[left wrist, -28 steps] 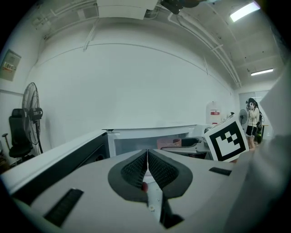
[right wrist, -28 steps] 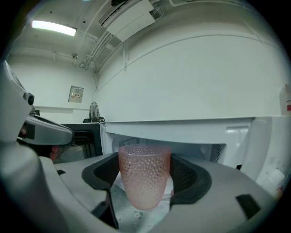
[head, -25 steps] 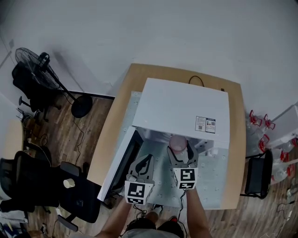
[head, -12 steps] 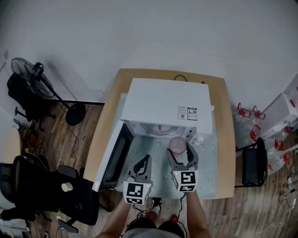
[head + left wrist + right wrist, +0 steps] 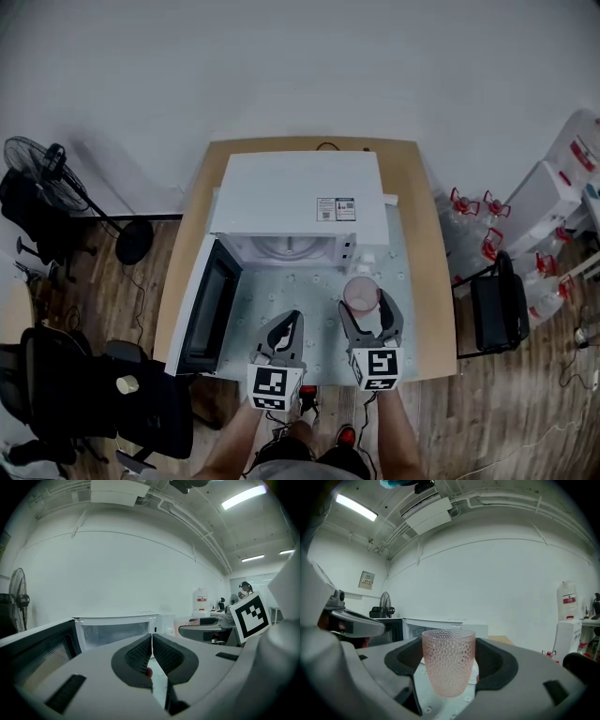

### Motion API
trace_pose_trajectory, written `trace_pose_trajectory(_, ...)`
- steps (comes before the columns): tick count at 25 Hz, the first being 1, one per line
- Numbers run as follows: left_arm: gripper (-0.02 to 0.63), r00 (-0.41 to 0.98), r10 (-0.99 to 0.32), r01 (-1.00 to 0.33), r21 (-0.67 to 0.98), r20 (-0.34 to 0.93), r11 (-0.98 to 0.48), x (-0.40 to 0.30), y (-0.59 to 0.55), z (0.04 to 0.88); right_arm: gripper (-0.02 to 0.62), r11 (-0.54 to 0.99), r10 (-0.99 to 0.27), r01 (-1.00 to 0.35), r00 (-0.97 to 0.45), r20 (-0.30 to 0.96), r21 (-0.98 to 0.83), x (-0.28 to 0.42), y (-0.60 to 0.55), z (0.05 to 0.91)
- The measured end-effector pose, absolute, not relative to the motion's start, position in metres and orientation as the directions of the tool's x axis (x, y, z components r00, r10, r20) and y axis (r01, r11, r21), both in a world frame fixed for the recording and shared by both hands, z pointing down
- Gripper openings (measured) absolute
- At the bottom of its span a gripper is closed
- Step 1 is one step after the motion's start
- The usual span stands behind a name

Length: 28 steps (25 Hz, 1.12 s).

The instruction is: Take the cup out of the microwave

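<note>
A pink dimpled cup point(image 5: 361, 293) point(image 5: 448, 662) hangs upright between the jaws of my right gripper point(image 5: 365, 302) point(image 5: 450, 660), which is shut on it, out in front of the microwave. The white microwave point(image 5: 295, 202) point(image 5: 117, 627) stands at the back of the table, its door point(image 5: 202, 307) swung open to the left and its cavity point(image 5: 286, 247) showing only the turntable. My left gripper point(image 5: 283, 330) point(image 5: 152, 649) is shut with nothing in it, left of the right one and near the table's front edge.
The microwave stands on a pale perforated mat point(image 5: 319, 309) on a wooden table point(image 5: 424, 253). Several water jugs point(image 5: 473, 230) and a white dispenser point(image 5: 548, 183) stand right of the table, a black chair point(image 5: 495, 309) beside it. A fan point(image 5: 37, 178) and office chairs point(image 5: 84, 394) are on the left.
My right gripper has drawn the cup back from the microwave's mouth toward the table's front edge. The left gripper stayed shut beside it. The head view shifted, so the table now sits further left.
</note>
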<state>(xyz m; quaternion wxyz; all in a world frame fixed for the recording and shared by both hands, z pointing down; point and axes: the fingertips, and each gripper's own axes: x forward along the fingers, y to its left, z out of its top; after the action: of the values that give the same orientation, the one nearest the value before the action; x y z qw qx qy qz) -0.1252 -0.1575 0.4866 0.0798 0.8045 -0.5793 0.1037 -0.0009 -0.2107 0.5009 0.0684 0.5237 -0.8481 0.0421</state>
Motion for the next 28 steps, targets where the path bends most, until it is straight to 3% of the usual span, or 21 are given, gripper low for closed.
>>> trace_pose_trajectory(16, 0.028, 0.458, -0.839, -0.882, 0.033, 0.294, -0.47, -0.022, -0.134, 0.517, 0.356, 0.275, -0.941, -0.962, -0.268, 0.205, 0.005, 0.119, -0.152, 0.535)
trace_pose_trajectory(28, 0.028, 0.509, -0.784, -0.847, 0.044, 0.355, -0.53, 0.026, -0.113, 0.56, 0.356, 0.205, -0.94, -0.979, -0.201, 0.276, -0.015, 0.17, -0.12, 0.591)
